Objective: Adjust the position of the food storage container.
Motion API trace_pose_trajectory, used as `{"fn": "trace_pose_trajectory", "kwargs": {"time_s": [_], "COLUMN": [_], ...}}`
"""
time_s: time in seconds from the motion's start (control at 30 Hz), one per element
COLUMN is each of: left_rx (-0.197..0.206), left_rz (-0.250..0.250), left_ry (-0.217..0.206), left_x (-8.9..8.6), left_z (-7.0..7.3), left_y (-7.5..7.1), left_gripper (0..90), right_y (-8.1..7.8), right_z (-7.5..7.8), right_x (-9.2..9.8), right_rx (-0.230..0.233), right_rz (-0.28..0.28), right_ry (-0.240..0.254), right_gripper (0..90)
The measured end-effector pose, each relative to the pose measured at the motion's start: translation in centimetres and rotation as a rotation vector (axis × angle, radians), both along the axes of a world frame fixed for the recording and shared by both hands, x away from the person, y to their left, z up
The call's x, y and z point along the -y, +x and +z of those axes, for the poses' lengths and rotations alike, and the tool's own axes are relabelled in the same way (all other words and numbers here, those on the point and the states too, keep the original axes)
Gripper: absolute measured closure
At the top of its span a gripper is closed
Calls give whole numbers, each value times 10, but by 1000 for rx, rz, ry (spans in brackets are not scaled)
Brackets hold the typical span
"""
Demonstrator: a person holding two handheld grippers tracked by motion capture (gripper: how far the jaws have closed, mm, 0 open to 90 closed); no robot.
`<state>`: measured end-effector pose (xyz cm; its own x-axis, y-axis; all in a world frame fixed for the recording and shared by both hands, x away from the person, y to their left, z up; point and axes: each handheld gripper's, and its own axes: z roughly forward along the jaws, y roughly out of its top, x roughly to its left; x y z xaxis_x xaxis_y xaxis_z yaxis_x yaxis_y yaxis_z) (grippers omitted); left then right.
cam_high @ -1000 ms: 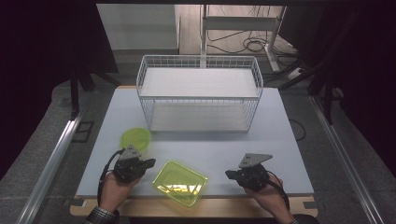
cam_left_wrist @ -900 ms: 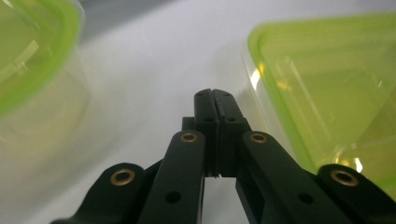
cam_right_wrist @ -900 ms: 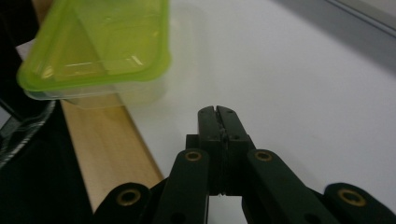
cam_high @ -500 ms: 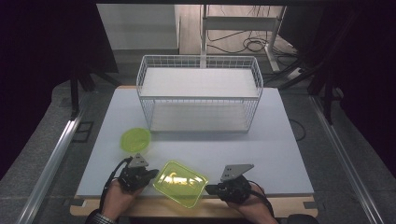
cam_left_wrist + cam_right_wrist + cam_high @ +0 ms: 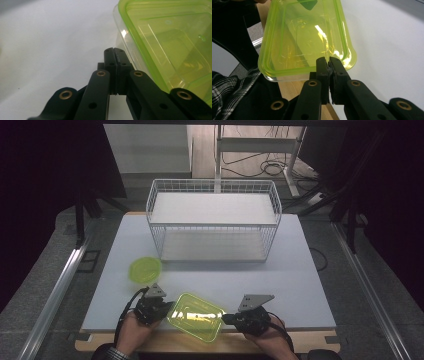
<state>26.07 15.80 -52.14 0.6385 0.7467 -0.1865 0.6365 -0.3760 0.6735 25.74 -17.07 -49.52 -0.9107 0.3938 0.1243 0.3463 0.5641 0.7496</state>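
Container (image 5: 195, 316) position, high view: the green tub lies at the table's (image 5: 300, 270) near edge, long axis running from 10 to 4 o'clock, between both hands. Left gripper (image 5: 159, 309) sits at its 9 o'clock end, right gripper (image 5: 227, 319) at its 3 o'clock end; each is equally near.

Left gripper view: jaws closed together, empty, with the tub's rim (image 5: 140, 47) just beside them at 2 o'clock.

Right gripper view: jaws nearly closed, apparently pinching the rim corner (image 5: 337, 56) at 12 o'clock; the tub appears tilted, its far end overhanging the table.
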Motion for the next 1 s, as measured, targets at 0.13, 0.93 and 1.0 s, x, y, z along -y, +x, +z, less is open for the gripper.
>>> {"fn": "trace_pose_trajectory", "kwargs": {"time_s": [0.13,0.93,1.0], "left_rx": [-19,-21,-18], "left_rz": [11,-51,-54], "left_ry": [5,38,40], "left_x": [1,11,15], "left_z": [-3,-2,-2], "left_y": [5,5,6], "left_gripper": [900,900,900], "right_y": [1,2,6], "right_z": [1,-12,-10], "right_x": [1,6,8], "right_rx": [5,-62,-57], "right_rz": [-8,-33,-49], "right_ry": [-6,-84,-88], "right_gripper": [855,850,849]}}
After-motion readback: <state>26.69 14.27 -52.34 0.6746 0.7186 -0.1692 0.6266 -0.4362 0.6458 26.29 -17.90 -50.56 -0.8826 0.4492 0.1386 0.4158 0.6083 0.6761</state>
